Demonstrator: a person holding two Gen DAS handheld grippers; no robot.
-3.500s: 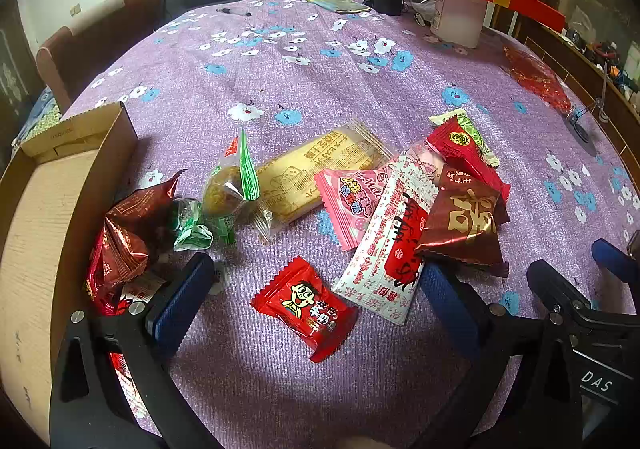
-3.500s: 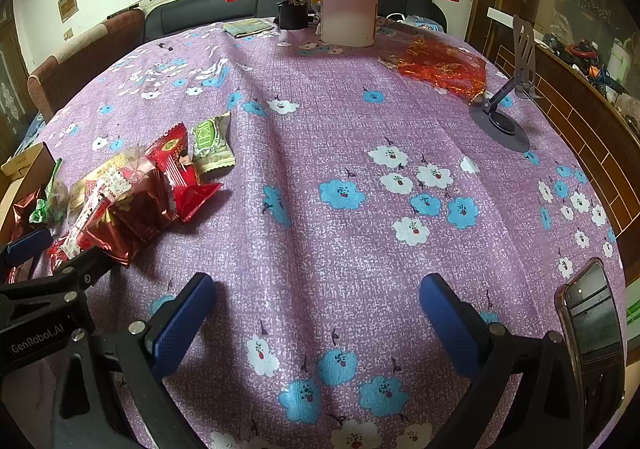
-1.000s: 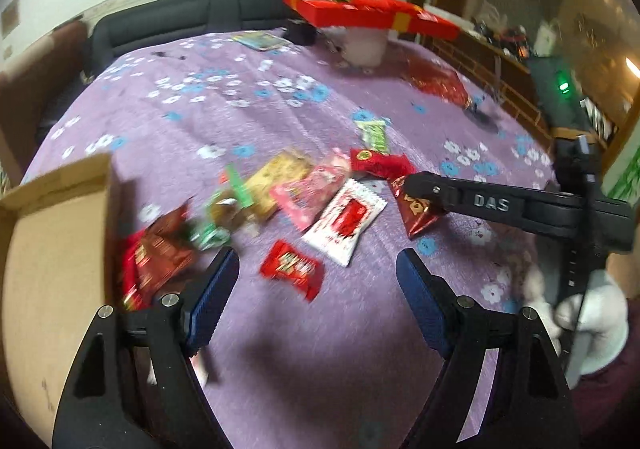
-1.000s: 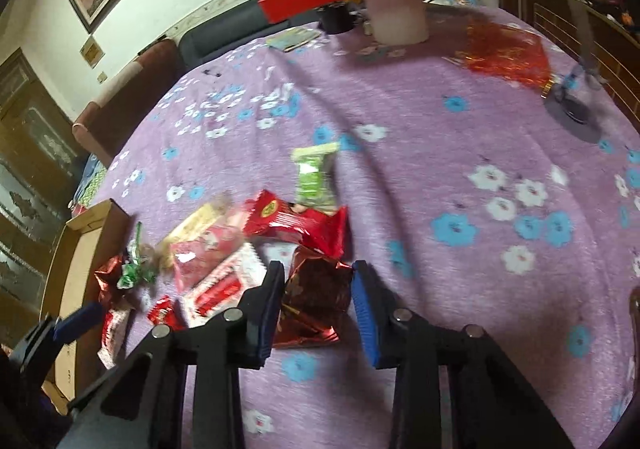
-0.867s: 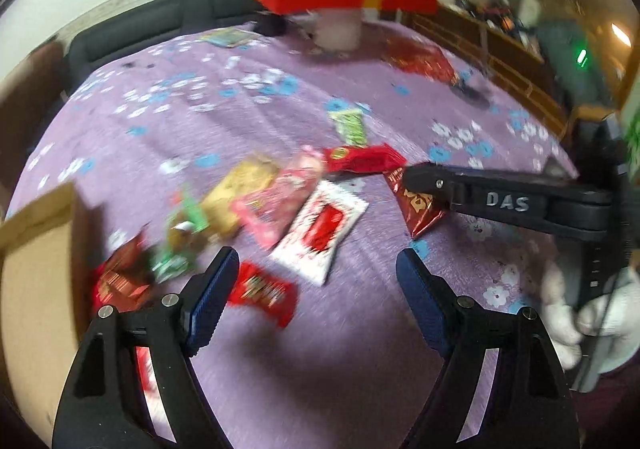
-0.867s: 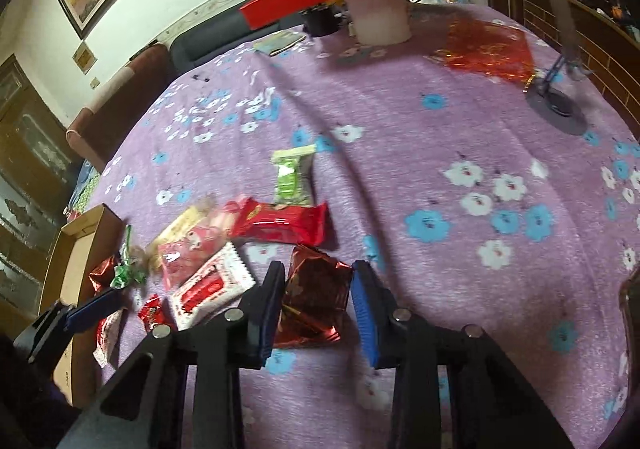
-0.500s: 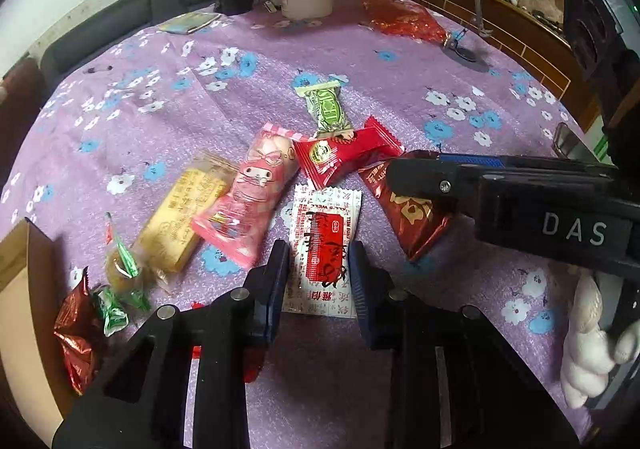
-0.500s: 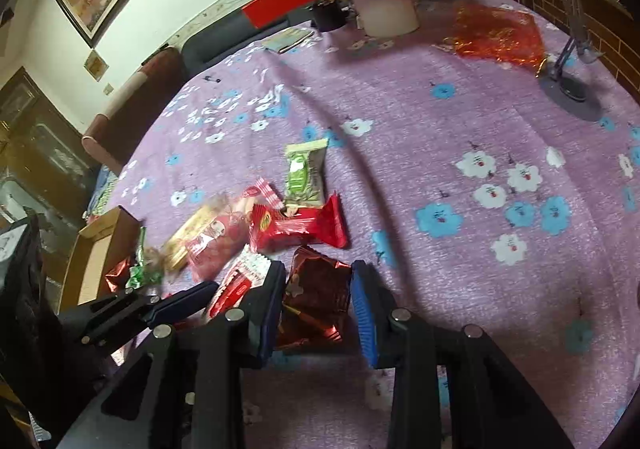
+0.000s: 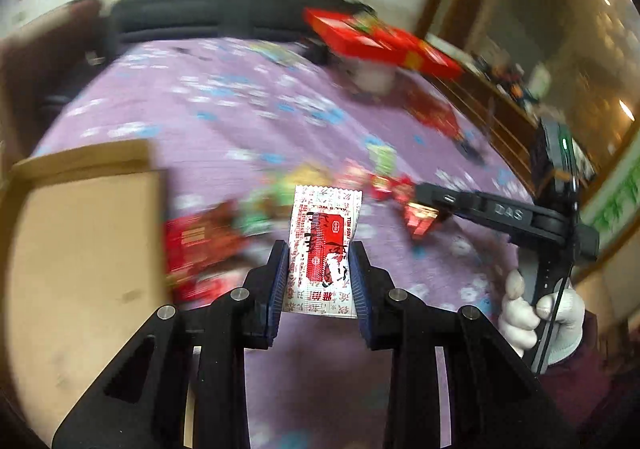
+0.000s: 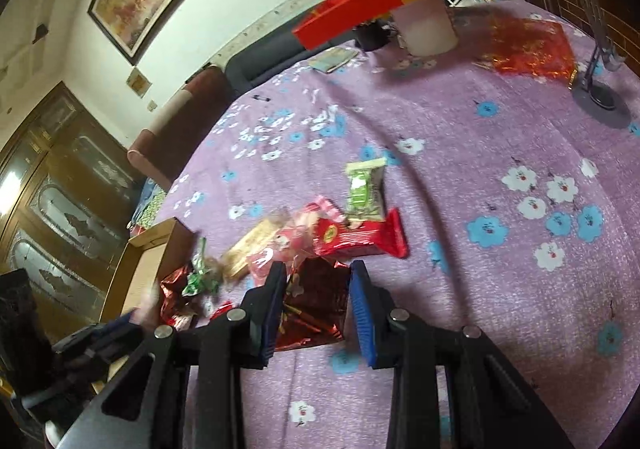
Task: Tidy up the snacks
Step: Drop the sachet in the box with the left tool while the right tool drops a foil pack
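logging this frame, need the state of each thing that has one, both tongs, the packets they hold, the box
left tongs: shut on the white and red packet
white and red packet: lifted, upright between the pads
right tongs: shut on the dark red foil packet
dark red foil packet: gripped; lifted or not, cannot tell
cardboard box: open; the part in view shows only bare cardboard
red long packet: lying flat on the tablecloth

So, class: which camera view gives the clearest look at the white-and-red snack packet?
The left wrist view: the white-and-red snack packet sits sharp and centred, clamped in the left gripper. In the right wrist view I cannot make the packet out.
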